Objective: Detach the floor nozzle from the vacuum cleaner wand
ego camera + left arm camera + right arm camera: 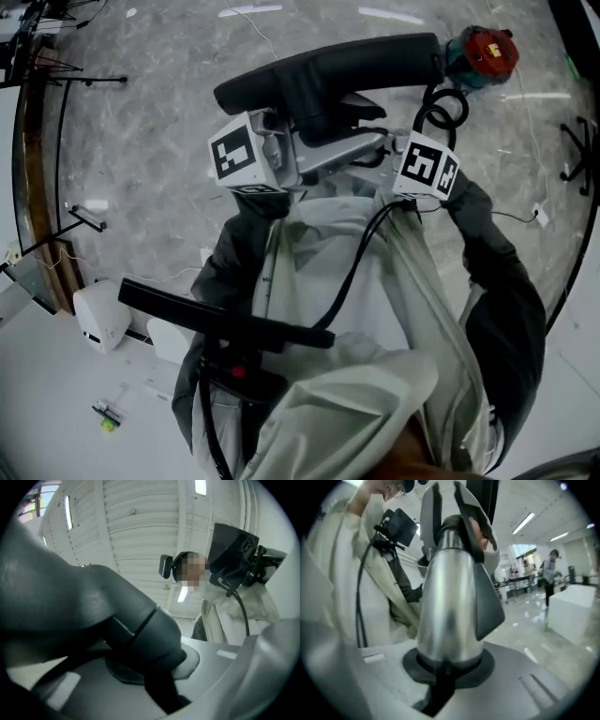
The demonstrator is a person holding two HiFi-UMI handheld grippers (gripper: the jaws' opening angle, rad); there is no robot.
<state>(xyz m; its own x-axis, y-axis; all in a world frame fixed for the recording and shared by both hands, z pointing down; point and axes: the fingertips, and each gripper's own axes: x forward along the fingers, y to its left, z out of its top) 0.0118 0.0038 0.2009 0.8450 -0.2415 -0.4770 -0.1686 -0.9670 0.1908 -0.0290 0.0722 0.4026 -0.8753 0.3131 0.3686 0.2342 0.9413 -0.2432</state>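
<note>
Two grips | left tongs (157,679) pinch floor nozzle (93,602) | right tongs (445,674) pinch wand (450,606)

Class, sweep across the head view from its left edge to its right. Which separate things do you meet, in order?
White box on the floor → left gripper's marker cube → right gripper's marker cube → red-topped object on the floor.

a large open indoor hall: polished grey stone floor (159,141), slatted white ceiling (140,531) with strip lights (69,512), a person (550,571) standing far off.
</note>
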